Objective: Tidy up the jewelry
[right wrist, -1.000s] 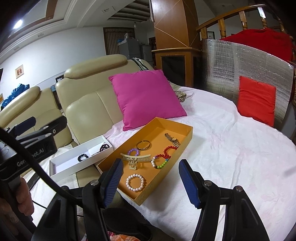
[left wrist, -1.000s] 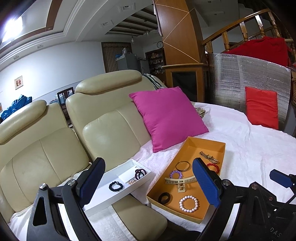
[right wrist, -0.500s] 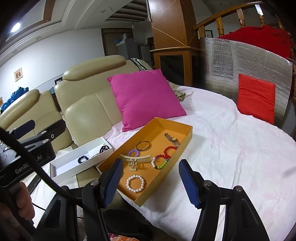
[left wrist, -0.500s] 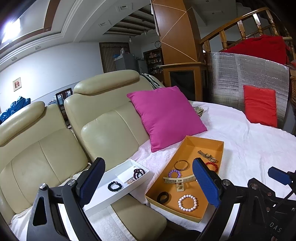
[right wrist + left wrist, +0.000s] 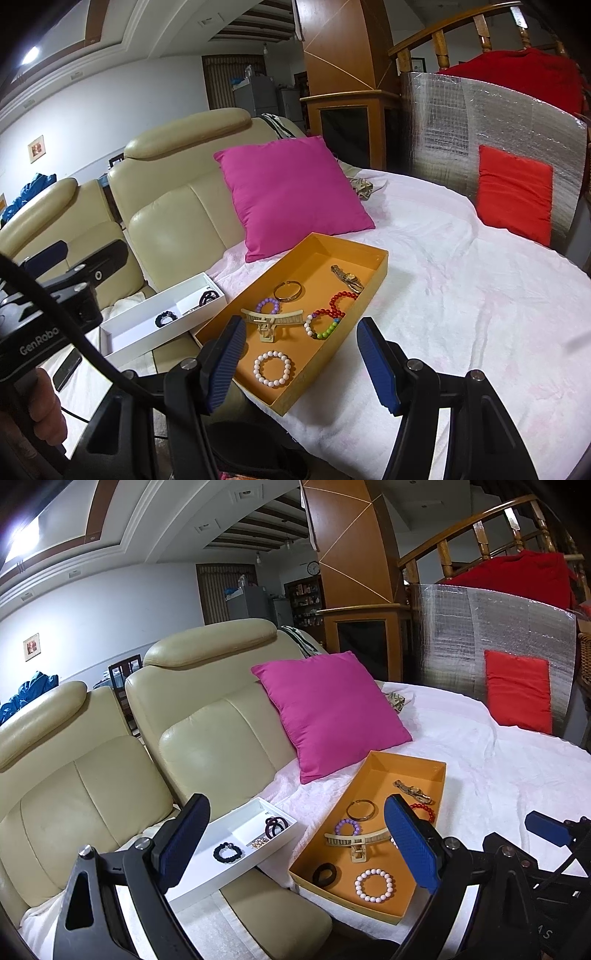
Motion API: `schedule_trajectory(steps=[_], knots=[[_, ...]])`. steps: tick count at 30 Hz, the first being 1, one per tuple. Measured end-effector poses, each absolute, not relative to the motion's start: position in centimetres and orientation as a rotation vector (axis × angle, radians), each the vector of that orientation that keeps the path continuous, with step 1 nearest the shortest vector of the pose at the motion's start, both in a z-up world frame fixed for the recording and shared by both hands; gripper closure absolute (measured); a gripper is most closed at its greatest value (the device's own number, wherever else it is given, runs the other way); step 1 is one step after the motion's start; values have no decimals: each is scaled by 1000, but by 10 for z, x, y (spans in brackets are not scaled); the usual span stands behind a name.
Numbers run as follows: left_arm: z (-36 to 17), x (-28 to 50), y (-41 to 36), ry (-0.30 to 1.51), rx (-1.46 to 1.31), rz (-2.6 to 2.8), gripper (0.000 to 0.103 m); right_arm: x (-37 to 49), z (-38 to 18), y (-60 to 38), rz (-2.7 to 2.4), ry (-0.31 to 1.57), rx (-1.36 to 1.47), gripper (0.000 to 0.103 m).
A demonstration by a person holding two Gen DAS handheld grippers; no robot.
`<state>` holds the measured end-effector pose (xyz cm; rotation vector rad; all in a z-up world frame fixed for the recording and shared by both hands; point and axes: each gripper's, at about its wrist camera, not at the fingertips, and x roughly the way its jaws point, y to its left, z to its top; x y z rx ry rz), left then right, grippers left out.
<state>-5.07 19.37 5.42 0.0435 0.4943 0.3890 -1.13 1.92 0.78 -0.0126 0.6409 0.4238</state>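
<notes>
In the left wrist view, the left tool's (image 5: pixel 297 845) right blue finger (image 5: pixel 410 845) covers part of the red bead bracelet (image 5: pixel 424 808) and one end of the beige hair claw (image 5: pixel 354 843) in the orange tray (image 5: pixel 373 910). The small gold item (image 5: pixel 259 843) in the white tray (image 5: pixel 207 888) is too small to identify. At the right wrist view's lower left edge, a hand (image 5: pixel 40 417) is cut off, and a dark flat object (image 5: pixel 66 369) sits partly behind a cable (image 5: pixel 85 354).

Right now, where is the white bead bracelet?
The white bead bracelet lies at the near end of the orange tray, just below the gold hair claw in the right wrist view.
</notes>
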Motion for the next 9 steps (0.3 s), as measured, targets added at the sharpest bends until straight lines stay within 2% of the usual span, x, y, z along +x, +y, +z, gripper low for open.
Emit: schedule_trajectory(steps=[9], knots=[[47, -37, 178, 487, 66, 364, 8, 0, 3, 11, 413, 642, 11, 37]])
